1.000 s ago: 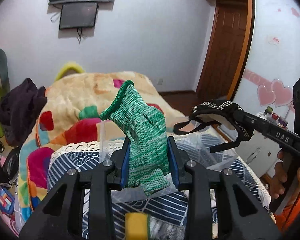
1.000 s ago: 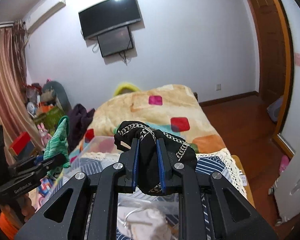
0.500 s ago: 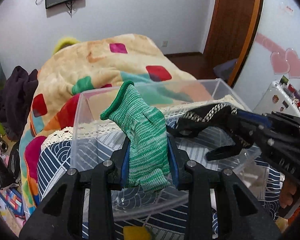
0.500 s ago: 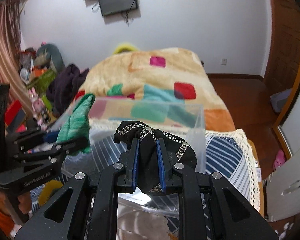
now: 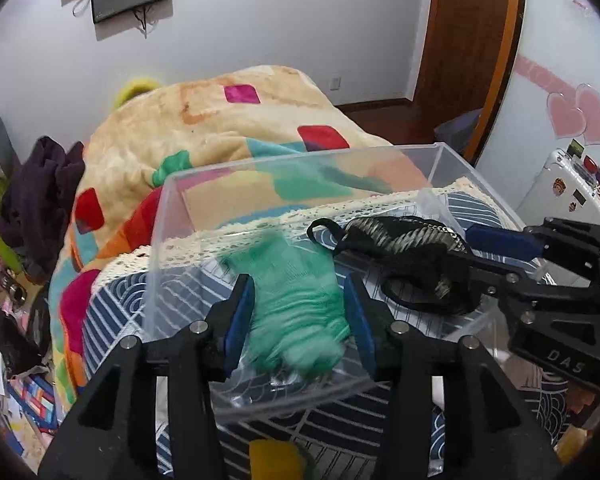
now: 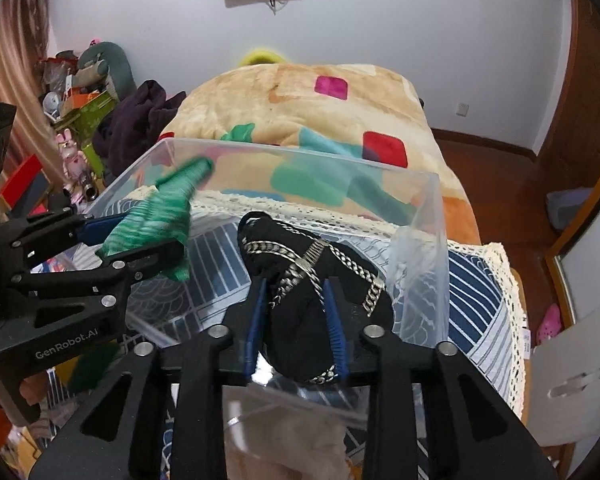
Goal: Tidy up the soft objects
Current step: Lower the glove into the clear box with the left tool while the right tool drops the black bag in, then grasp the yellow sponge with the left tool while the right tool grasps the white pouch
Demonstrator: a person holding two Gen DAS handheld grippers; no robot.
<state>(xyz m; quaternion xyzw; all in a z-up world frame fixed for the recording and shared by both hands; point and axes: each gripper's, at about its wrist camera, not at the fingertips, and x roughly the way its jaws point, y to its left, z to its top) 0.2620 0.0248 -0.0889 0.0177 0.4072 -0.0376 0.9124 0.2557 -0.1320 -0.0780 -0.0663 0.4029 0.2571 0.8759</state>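
A clear plastic bin (image 5: 300, 164) (image 6: 428, 236) stands on a blue-striped cloth. My left gripper (image 5: 298, 316) (image 6: 140, 236) is over the bin with jaws spread; a green knit glove (image 5: 296, 300) (image 6: 160, 212), motion-blurred, is slipping down between its fingers. My right gripper (image 6: 296, 320) (image 5: 496, 252) is also over the bin, jaws parted around a black cloth with silver chains (image 6: 312, 276) (image 5: 408, 248), which sags loosely between the blue pads.
A bed with a patchwork blanket (image 5: 236, 128) lies behind the bin. A dark garment (image 5: 40, 192) and clutter sit at the left. A white cloth (image 6: 292, 440) lies in a near container. A lace-edged cloth (image 6: 496, 304) covers the table.
Both grippers moved forward and down over the bin and opened. The green glove and the black chained cloth went from upright in a firm pinch to dropping loose between the jaws.
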